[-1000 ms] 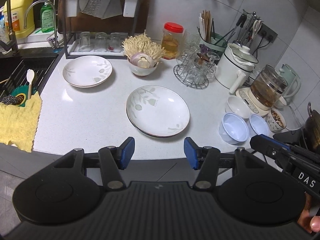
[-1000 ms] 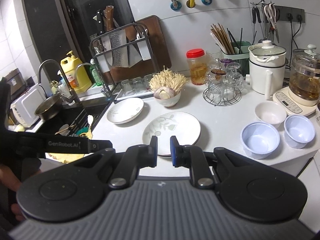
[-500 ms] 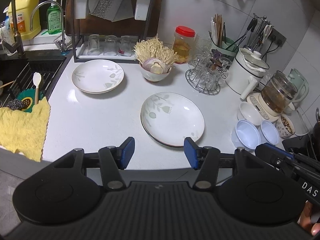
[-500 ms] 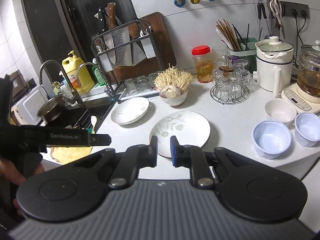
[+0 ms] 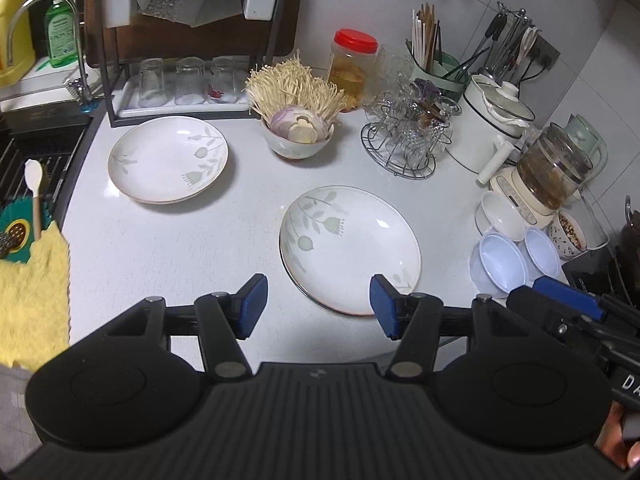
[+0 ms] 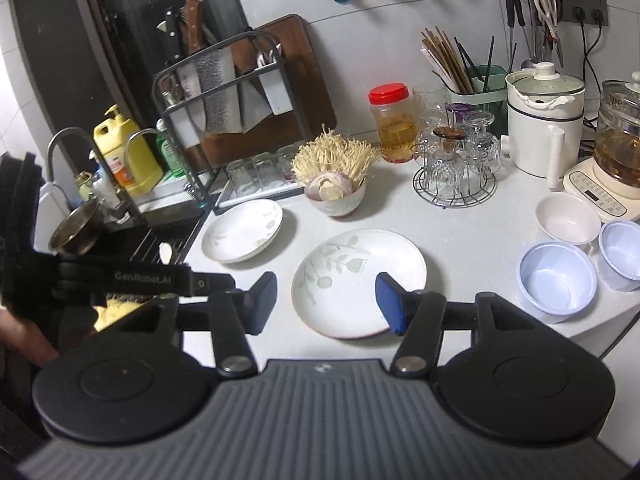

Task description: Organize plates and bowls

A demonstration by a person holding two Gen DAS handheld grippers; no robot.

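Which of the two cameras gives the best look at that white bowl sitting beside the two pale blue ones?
The right wrist view shows the white bowl best: it stands whole and unobstructed, with its open inside plainly visible, behind the blue bowls. In the left wrist view the white bowl sits near the stretched edge, looks squashed, and its near side is partly hidden by the blue bowls.

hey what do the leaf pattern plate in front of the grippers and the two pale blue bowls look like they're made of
The near plate looks like glazed ceramic or porcelain: glossy white, printed grey-green leaves, a thin dark rim line. The pale blue bowls look like plastic or melamine, with a duller satin sheen and thin walls, though matte-glazed ceramic cannot be ruled out.
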